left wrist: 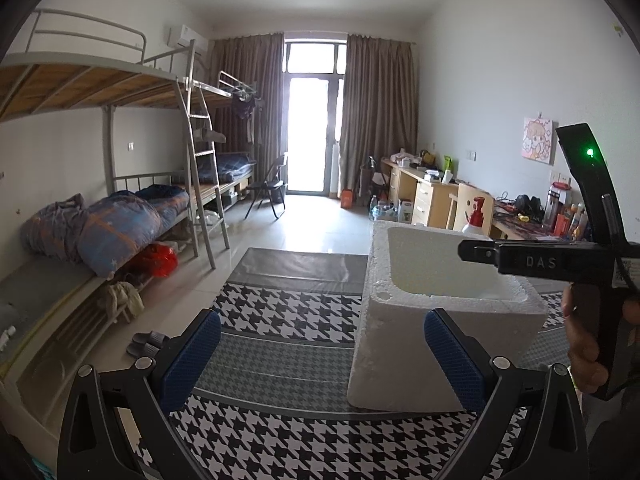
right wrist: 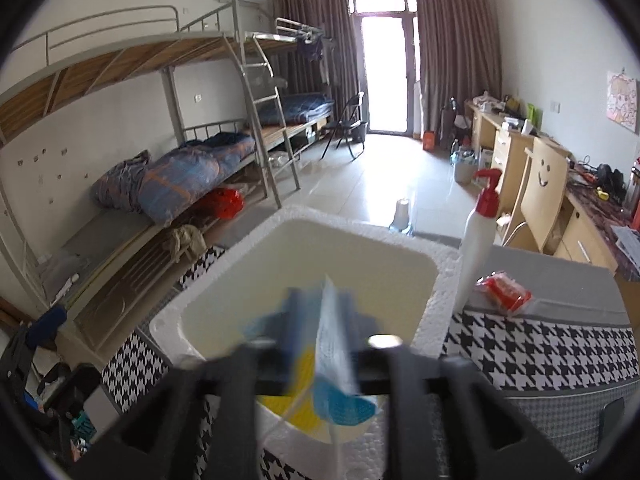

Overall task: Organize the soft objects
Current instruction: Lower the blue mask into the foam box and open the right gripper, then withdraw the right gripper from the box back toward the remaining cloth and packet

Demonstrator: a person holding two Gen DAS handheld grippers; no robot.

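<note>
Hanging between the hand-held gripper (right wrist: 320,344) pads: blurred packet (right wrist: 332,360).

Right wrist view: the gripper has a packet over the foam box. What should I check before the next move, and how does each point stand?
1. Packet above the foam box opening: ok.
2. Visible part of the box interior free: ok.
3. Right gripper pressing on the packet: cannot tell, the picture is blurred there.
4. Left gripper open and empty: ok.
5. Spray bottle upright beside the box, outside the opening: ok.
</note>
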